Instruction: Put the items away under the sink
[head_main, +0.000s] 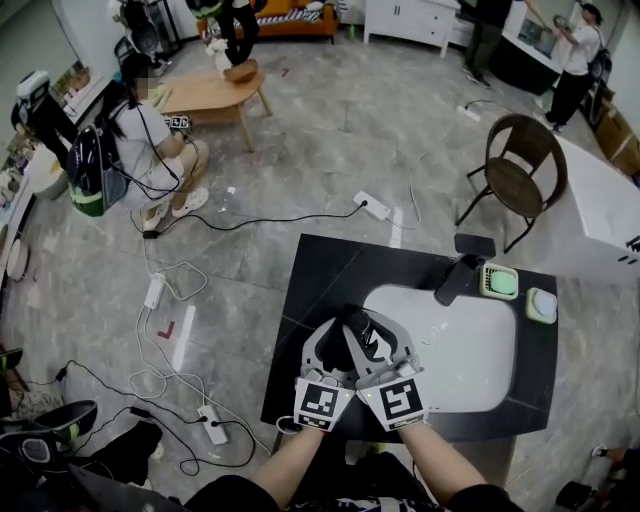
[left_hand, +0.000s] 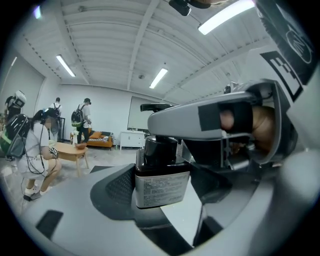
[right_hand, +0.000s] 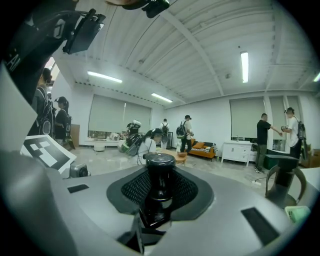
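A dark pump bottle (head_main: 356, 336) is held over the front left corner of the white sink (head_main: 470, 352), between my two grippers, which sit side by side. In the left gripper view the bottle (left_hand: 161, 176) shows its white printed label, and my left gripper (left_hand: 162, 202) is shut on its body. My right gripper (right_hand: 156, 207) is shut on the same bottle lower down, with the black pump top (right_hand: 159, 165) rising between its mesh pads. In the head view the left gripper (head_main: 333, 352) and right gripper (head_main: 386, 348) almost touch. The space under the sink is hidden.
The sink sits in a black counter (head_main: 320, 275) with a black faucet (head_main: 460, 270). A green sponge (head_main: 500, 281) and a soap dish (head_main: 542, 304) lie on its right side. A chair (head_main: 520, 170) stands behind; cables and power strips (head_main: 155, 292) cross the floor. A person (head_main: 140, 150) crouches far left.
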